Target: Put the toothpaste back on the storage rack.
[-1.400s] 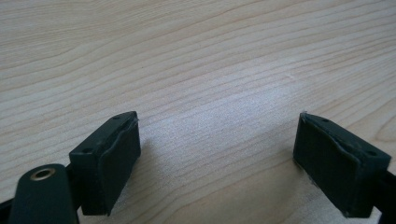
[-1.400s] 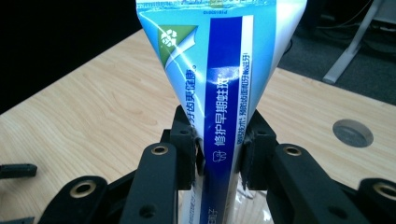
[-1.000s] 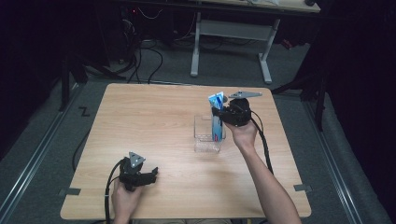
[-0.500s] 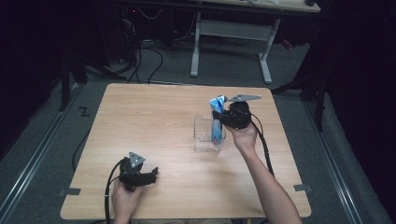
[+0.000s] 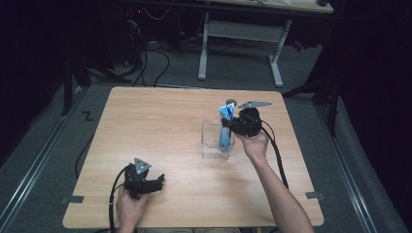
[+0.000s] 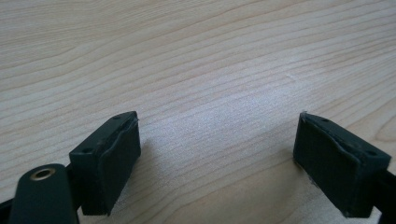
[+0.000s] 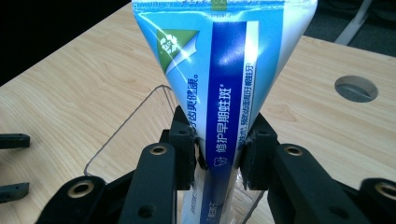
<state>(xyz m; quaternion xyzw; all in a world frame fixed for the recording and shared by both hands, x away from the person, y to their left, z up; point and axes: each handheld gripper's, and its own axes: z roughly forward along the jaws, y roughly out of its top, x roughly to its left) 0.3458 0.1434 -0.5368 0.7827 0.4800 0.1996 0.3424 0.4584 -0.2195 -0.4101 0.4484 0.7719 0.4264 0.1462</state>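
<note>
On the wooden table point(image 5: 160, 121), the right gripper point(image 5: 232, 126) holds a blue toothpaste tube point(image 5: 225, 127) standing upright in a clear plastic box point(image 5: 212, 141), right of centre. The left gripper point(image 5: 154, 182) rests near the front edge, well apart.

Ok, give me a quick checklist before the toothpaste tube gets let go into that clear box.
1. Grip: right gripper shut on the toothpaste tube, pads pressing both sides. Ok.
2. Tube pose: upright, crimped end up, lower part inside the clear plastic box. Ok.
3. Tube bottom resting on the box floor: cannot tell, it is hidden behind the jaws.
4. Box standing level on the wooden table: ok.
5. Left gripper open, nothing between its jaws, low over the table and far from the box. Ok.
6. Cable hole in the tabletop apart from the box. Ok.
</note>
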